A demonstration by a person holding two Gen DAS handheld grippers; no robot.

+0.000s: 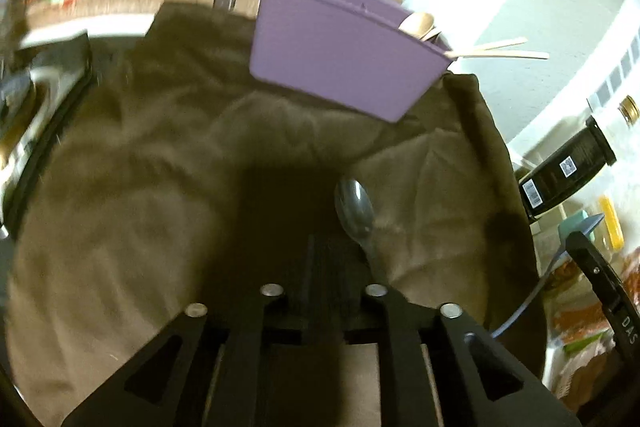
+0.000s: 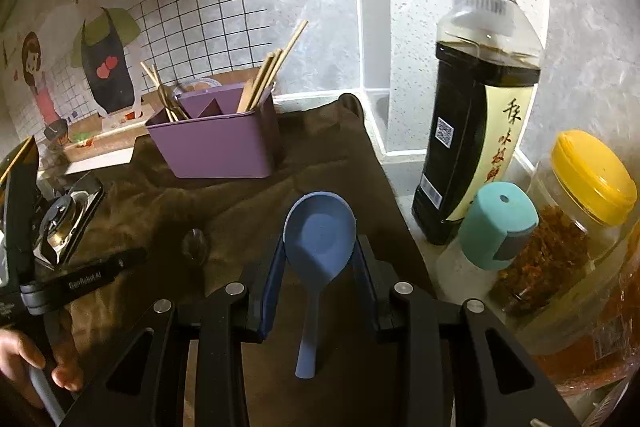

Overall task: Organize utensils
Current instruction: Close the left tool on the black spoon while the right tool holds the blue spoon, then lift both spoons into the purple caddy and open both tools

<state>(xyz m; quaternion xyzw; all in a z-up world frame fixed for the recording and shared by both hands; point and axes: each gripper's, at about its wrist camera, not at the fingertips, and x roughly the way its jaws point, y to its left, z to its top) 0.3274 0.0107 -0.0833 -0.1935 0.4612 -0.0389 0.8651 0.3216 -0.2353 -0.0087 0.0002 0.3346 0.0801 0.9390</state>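
Right claw point(image 2: 320, 251) holds the blue spoon point(image 2: 320, 239) by its bowl, padded fingers pinching either rim, handle trailing back toward the camera. Purple holder point(image 2: 218, 143) stands at centre left of the right view, on the rumpled brown cloth point(image 2: 332, 155).

Left claw point(image 1: 326, 267) sits narrow; the clear plastic spoon point(image 1: 355, 211) lies just ahead, right of centre. Whether it is gripped I cannot tell.

Best approach: bring blue spoon over an open compartment, avoiding the wooden chopsticks point(image 2: 272, 71). Smooth matte plastic; could slip.
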